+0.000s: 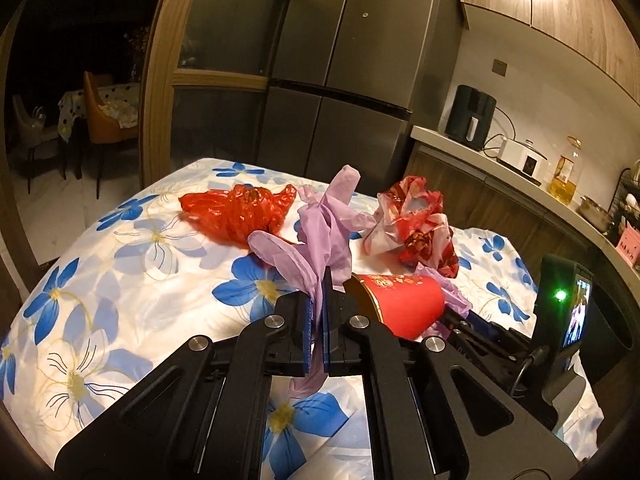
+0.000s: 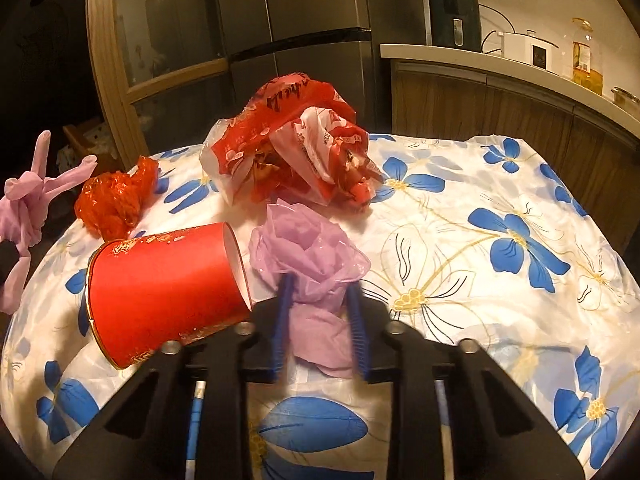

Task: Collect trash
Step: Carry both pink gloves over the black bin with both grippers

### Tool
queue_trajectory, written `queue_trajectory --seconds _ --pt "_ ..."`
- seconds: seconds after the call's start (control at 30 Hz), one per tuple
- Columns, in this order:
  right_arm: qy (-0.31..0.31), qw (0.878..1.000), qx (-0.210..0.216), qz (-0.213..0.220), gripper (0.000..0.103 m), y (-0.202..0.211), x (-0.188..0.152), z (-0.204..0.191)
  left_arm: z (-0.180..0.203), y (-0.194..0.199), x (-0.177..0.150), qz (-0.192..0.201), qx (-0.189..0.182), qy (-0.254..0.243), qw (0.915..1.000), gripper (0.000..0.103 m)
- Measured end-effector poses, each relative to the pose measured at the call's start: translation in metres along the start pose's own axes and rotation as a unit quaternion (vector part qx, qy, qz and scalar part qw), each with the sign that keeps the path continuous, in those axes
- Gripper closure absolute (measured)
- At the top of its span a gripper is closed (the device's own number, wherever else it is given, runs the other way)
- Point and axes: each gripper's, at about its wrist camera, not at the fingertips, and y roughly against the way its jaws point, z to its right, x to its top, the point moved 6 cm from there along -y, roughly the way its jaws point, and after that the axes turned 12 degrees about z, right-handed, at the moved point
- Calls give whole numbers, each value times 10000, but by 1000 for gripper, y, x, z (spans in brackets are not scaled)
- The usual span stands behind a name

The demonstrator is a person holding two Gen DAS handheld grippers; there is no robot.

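1 table (image 2: 520, 184) fills both views, draped in a white cloth printed with blue flowers. Behind it stand 1 dark steel fridge (image 1: 352, 60), 1 wood-framed glass door (image 1: 224, 40) and 1 counter (image 2: 500, 68) carrying 1 black air fryer (image 2: 454, 18), 1 white cooker (image 2: 528, 50) and 1 bottle of oil (image 2: 586, 56).

On the cloth lie 5 bits of rubbish. 1 red-and-white printed bag (image 2: 292, 140) sits crumpled at the middle. 1 red paper cup (image 2: 168, 284) lies on its side, just beside the right gripper. 1 plain red plastic bag (image 2: 116, 200) lies farther left. 2 purple gloves: 1 lifted glove (image 1: 320, 232) hangs clear of the cloth, pinched tight in the fully closed left gripper (image 1: 319, 300). The other, 1 crumpled glove (image 2: 312, 264), rests on the cloth between the blue pads (image 2: 280, 320) of the right gripper (image 2: 318, 292), which press against its sides.
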Motion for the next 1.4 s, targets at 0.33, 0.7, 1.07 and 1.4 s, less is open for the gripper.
queue_trajectory --seconds 0.33,0.7,1.07,1.4 --pt "53 9986 -23 532 96 32 18 3 8 10 1 51 -9 -131 9999 101" --pt "-166 9931 -75 1162 97 94 48 38 32 25 5 156 -160 -269 9994 101" --pt "-243 9876 -255 1529 97 144 57 74 77 41 3 201 -485 -442 9976 101" --pt "-453 9808 -664 1776 97 181 61 127 126 46 -2 221 -823 -654 9942 101"
